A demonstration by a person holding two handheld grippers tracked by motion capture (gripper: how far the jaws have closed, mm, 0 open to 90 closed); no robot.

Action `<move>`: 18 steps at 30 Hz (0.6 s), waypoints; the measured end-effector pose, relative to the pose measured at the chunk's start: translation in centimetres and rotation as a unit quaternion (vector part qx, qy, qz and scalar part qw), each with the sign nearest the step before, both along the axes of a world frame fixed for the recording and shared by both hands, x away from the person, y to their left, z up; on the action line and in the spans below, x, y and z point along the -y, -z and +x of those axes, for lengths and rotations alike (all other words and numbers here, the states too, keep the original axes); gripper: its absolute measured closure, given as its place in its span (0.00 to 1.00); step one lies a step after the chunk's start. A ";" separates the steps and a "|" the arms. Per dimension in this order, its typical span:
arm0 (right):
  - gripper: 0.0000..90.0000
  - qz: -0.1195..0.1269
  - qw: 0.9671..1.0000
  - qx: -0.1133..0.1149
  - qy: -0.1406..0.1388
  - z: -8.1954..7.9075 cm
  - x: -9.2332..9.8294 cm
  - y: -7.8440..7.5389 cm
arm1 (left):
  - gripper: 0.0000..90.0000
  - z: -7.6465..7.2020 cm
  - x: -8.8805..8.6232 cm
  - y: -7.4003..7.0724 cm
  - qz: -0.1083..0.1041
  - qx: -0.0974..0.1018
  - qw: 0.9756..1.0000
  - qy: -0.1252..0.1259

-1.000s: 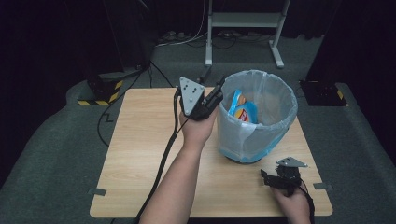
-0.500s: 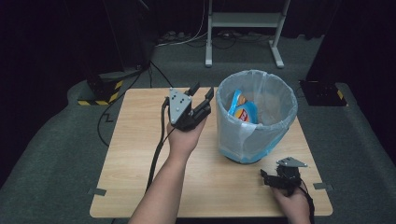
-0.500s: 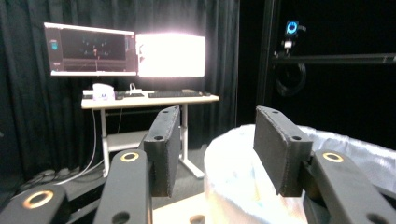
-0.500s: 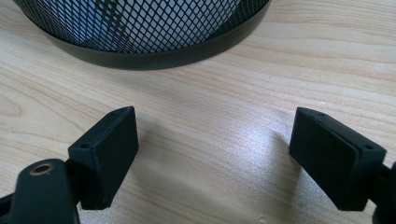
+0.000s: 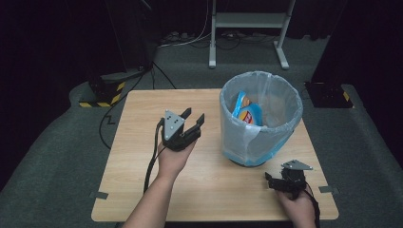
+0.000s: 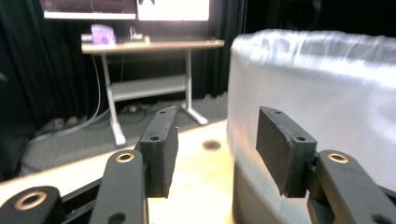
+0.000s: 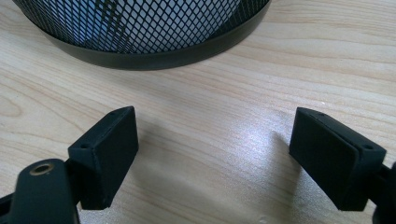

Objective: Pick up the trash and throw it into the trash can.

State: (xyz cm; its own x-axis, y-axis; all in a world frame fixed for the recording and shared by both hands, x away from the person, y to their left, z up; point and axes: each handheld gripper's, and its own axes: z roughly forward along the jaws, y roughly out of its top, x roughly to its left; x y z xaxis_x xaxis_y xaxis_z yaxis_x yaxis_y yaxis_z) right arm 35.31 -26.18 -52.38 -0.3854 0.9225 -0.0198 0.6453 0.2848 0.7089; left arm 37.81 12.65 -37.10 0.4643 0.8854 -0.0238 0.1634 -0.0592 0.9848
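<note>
A mesh waste bin (image 5: 260, 118) lined with a pale plastic bag stands on the right half of the wooden table (image 5: 142, 156). Snack packets (image 5: 247, 111) lie inside it. My left gripper (image 5: 193, 117) is held above the table just left of the bin, open and empty; in the left gripper view its jaws (image 6: 215, 142) frame the bin's white bag (image 6: 327, 93). Near the table's front right, my right gripper (image 5: 269, 180) rests low, open with nothing between its jaws (image 7: 212, 154), and the bin's black base rim (image 7: 154, 53) lies just ahead of it.
A metal desk frame (image 5: 247, 28) and cables stand on the grey floor beyond the table. A yellow-black striped block (image 5: 102, 92) sits off the table's back left corner. Bare wood stretches across the table's left and front.
My left gripper has drawn back from the bin's rim, moving left and toward the person. The right gripper has stayed put.
</note>
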 end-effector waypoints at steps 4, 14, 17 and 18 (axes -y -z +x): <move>0.17 0.000 1.000 0.000 0.000 0.0 0.0 0.0 | 0.51 0.1 -1.2 2.2 0.006 -0.036 0.999 -0.002; 0.17 0.000 1.000 0.000 0.000 0.0 0.0 0.0 | 0.44 -0.3 -4.3 9.1 0.046 -0.140 0.989 -0.010; 0.17 0.000 1.000 0.000 0.000 0.0 0.0 0.0 | 0.43 -1.0 -5.4 10.9 0.063 -0.162 0.985 -0.020; 0.17 0.000 1.000 0.002 0.000 0.0 0.0 0.0 | 0.43 -1.2 -5.8 11.5 0.064 -0.169 0.983 -0.021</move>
